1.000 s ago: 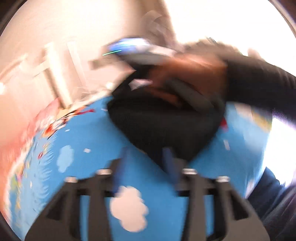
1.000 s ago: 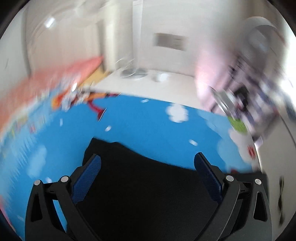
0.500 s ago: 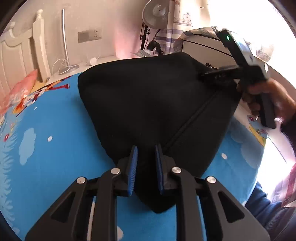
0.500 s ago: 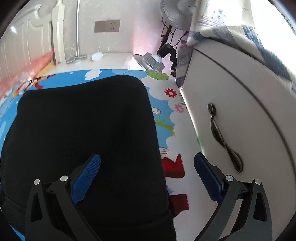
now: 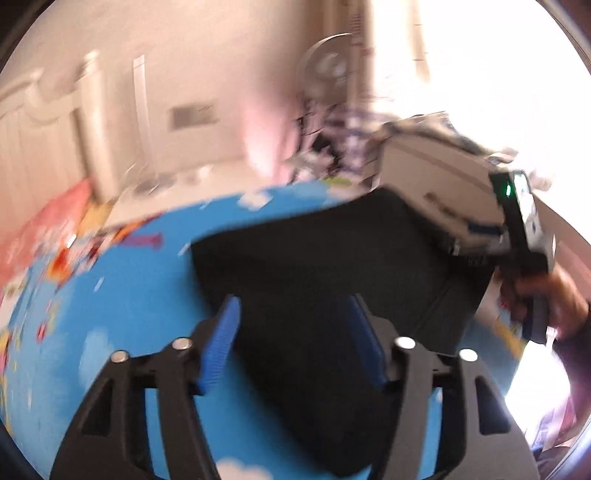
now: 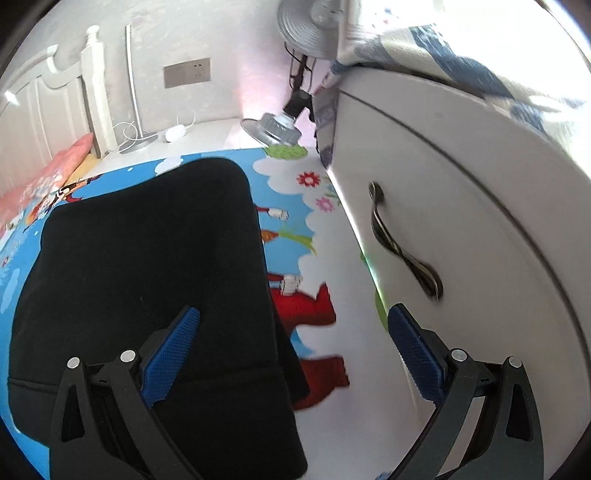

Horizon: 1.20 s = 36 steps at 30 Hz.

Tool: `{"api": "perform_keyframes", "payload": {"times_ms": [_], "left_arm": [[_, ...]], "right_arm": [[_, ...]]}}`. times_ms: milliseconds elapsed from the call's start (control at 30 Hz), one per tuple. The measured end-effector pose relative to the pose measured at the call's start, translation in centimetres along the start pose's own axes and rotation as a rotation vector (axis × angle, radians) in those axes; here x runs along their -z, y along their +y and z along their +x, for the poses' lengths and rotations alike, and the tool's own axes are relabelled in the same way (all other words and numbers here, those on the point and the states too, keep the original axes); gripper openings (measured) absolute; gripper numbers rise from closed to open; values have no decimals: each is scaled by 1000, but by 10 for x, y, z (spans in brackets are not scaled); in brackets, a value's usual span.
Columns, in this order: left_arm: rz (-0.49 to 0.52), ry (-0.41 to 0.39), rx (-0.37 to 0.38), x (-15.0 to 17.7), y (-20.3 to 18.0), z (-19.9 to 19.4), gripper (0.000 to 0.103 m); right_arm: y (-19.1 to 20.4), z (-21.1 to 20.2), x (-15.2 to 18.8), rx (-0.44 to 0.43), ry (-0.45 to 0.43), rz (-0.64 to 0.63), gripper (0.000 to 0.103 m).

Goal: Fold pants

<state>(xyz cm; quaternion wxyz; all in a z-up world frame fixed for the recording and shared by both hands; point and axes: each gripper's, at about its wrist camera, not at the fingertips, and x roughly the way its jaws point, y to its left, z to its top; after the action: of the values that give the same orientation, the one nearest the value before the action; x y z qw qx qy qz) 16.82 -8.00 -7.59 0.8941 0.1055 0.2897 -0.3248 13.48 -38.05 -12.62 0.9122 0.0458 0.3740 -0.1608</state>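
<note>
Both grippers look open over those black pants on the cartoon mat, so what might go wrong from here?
The folded black pants lie loose on the blue cartoon mat, gripped by neither the left gripper nor the right gripper, so the layers might spring apart. The right gripper's outer finger hangs near the white cabinet door and could bump it.

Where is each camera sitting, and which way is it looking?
Left wrist view: sits on the left tool, looking forward across the black pants on the blue play mat; its two open fingers show, plus the person's right hand holding the other tool.
Right wrist view: sits on the right tool, looking down over the pants' right edge toward the white cabinet; only its open fingers show.
Both views share the pants, mat, and fan.
</note>
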Motion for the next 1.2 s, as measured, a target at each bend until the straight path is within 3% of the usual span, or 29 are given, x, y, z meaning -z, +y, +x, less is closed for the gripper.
{"api": "perform_keyframes", "payload": {"times_ms": [67,133,167,233,333,433,467,567,667,733,833,967,1100,1200], "left_arm": [[37,17,69,-35,-20,29,61],[44,72,184,-69,-41,68,46],[34,95,219,-82,-49,87,30],[7,157,276,-107,-65,131,23],[30,246,293,-126,-95,200,17],[2,373,257,-116,-101,254,7],[6,372,266,-113,-102,261,6],[-6,347,262,-112,-100,254,6],[-102,288,291,-109,-83,226,7],[-174,250,264,-102,-73,202,22],[-235,213,234,-75,-58,152,26],[-159,154,94,-37,-52,87,26],[-169,173,-9,9,-36,48,26],[-246,240,19,45,-19,47,33]], "right_arm": [[1,-5,1,10,6,15,96],[2,-6,3,14,18,28,96],[2,-4,5,12,28,40,96],[-1,0,5,0,45,63,96],[0,1,7,5,47,59,96],[-2,6,6,28,47,70,96],[-4,7,7,14,48,80,96],[-4,7,8,4,43,78,96],[-3,7,8,6,40,78,96],[-4,6,10,3,38,91,96],[-4,6,10,7,33,88,96],[-1,6,9,24,29,72,96],[0,4,9,34,22,78,96],[5,-7,6,45,15,76,96]]}}
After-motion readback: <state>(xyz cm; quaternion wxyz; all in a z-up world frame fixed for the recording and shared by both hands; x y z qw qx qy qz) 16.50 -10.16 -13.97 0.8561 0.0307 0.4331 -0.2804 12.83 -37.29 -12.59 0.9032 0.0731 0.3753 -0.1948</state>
